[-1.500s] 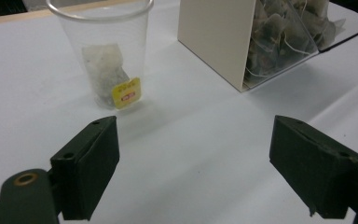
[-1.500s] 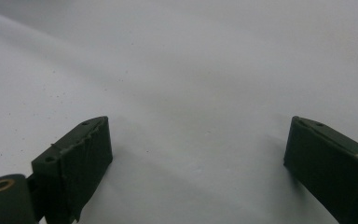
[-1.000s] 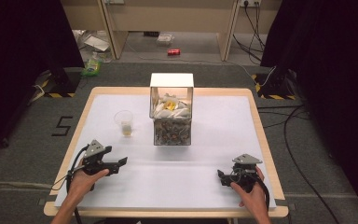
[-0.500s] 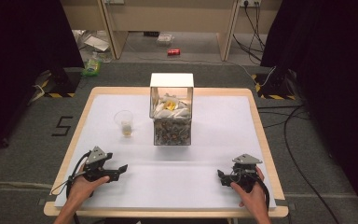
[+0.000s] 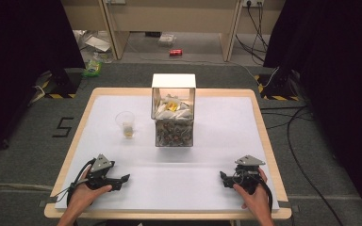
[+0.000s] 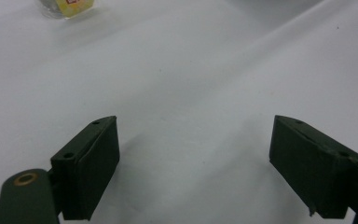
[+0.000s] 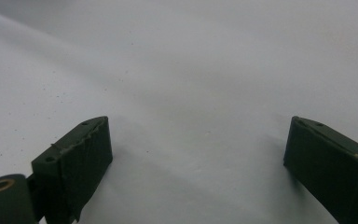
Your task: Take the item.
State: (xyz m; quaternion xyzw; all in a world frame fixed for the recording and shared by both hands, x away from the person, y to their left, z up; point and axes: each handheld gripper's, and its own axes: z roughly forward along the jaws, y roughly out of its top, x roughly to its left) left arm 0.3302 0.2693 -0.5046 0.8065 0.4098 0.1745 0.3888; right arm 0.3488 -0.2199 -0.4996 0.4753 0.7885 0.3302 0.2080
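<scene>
A clear box [image 5: 173,123] stands mid-table, holding several small packets, one of them yellow. Left of it is a clear plastic cup [image 5: 127,124] with a small item at its bottom; the cup's base [image 6: 68,6] is at the top left of the left gripper view. My left gripper [image 5: 121,181] rests near the table's front left, pointing right, jaws wide apart [image 6: 194,128] over bare white surface. My right gripper [image 5: 224,180] sits near the front right, pointing left, also open [image 7: 198,123] with nothing between its jaws.
The white table top [image 5: 226,127] has a wooden rim. On the floor beyond the table lie a red can [image 5: 175,52], some litter and cables. Dark curtains hang on both sides.
My left gripper has drawn back a little toward the table's near edge. The right gripper, box and cup have stayed put.
</scene>
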